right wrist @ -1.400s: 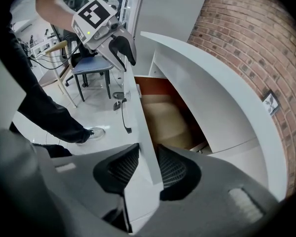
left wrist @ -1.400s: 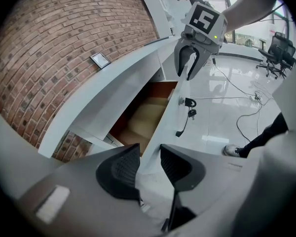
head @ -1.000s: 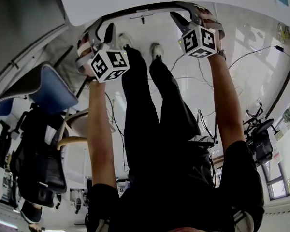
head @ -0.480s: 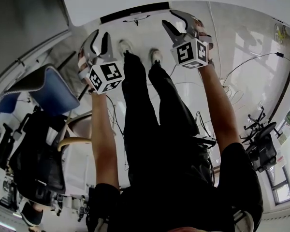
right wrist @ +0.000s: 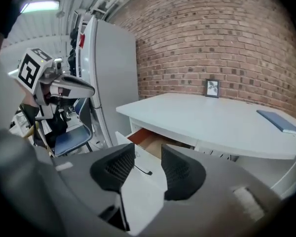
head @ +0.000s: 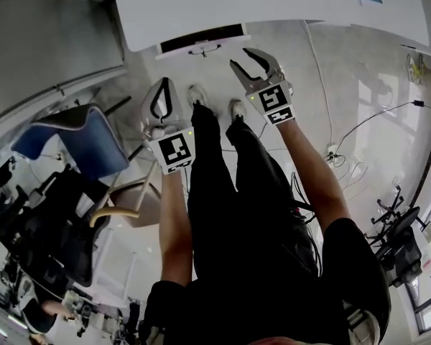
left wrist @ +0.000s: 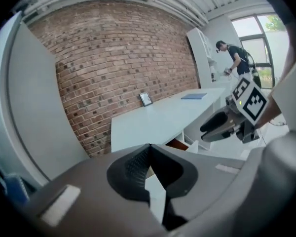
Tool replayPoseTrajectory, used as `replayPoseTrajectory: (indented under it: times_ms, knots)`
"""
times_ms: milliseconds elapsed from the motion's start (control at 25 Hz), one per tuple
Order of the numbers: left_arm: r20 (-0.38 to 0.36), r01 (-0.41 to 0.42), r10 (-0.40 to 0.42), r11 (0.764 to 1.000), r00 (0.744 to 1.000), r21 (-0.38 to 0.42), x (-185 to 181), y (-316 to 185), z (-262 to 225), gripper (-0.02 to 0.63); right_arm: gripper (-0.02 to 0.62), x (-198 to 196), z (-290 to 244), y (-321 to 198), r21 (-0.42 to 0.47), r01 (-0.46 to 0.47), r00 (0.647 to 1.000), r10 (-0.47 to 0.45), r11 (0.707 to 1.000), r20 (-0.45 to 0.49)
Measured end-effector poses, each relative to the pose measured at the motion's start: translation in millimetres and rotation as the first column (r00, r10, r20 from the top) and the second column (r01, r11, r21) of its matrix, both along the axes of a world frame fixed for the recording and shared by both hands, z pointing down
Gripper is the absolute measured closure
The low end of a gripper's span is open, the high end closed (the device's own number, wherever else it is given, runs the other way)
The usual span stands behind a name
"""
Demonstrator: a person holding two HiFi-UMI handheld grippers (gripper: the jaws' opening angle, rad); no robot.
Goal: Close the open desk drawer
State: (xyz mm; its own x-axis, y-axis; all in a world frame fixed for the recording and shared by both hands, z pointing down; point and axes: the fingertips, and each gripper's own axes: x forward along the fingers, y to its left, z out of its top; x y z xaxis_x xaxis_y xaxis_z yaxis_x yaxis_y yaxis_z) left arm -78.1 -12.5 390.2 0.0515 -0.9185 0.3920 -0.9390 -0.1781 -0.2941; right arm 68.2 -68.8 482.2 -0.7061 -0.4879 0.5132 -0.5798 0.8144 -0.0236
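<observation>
While drawer (head: 203,47) juts out, desk (head: 237,6) overhangs.

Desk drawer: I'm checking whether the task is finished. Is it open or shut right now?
Open: the drawer stands pulled out from the white desk, with its brown inside showing behind the front panel.

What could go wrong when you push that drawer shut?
1. The drawer sticks out of the white desk. The left gripper has just closed on nothing and is not touching the drawer. Its narrow shut tips might slip off the smooth front, or push one end so that the drawer jams crooked.
2. Cables lie on the floor to the person's right. A sideways step could catch on them.
</observation>
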Motion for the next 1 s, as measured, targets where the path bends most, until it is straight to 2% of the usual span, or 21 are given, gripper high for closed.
replayPoseTrajectory:
  times_ms: [80, 160, 280, 400, 520, 720, 880, 1000]
  knots:
    - [-0.108, 0.053, -0.045, 0.996, 0.993, 0.073, 5, 1, -22, 0.591, 0.422, -1, 1, 3, -0.019, -0.006, 0.999, 0.007, 1.000, 0.036]
    - [-0.194, 0.101, -0.079, 0.989, 0.978, 0.109, 10, 2, -34, 0.590, 0.422, 0, 10, 4, -0.080, -0.032, 0.995, 0.039, 0.996, 0.089]
    - [-0.243, 0.118, -0.088, 0.987, 0.966, 0.111, 15, 6, -33, 0.590, 0.423, -3, 29, 10, -0.202, -0.071, 0.975, 0.111, 0.977, 0.190]
    - [-0.291, 0.123, -0.088, 0.987, 0.953, 0.104, 11, 6, -29, 0.589, 0.423, -16, 47, 15, -0.338, -0.091, 0.927, 0.203, 0.937, 0.315]
    - [-0.304, 0.130, -0.088, 0.984, 0.949, 0.121, 6, 2, -26, 0.589, 0.433, -25, 70, 12, -0.466, -0.121, 0.854, 0.331, 0.876, 0.400]
    - [-0.364, 0.100, -0.060, 0.991, 0.929, 0.094, -2, -7, -9, 0.589, 0.433, -12, 110, 3, -0.656, -0.232, 0.674, 0.605, 0.719, 0.424]
    - [-0.396, 0.048, -0.015, 0.996, 0.918, 0.074, -2, -14, 5, 0.590, 0.437, -11, 134, -1, -0.742, -0.243, 0.556, 0.717, 0.625, 0.421]
    - [-0.417, -0.003, 0.029, 0.998, 0.909, 0.065, 2, -17, 14, 0.589, 0.439, -17, 147, -2, -0.782, -0.227, 0.479, 0.765, 0.581, 0.429]
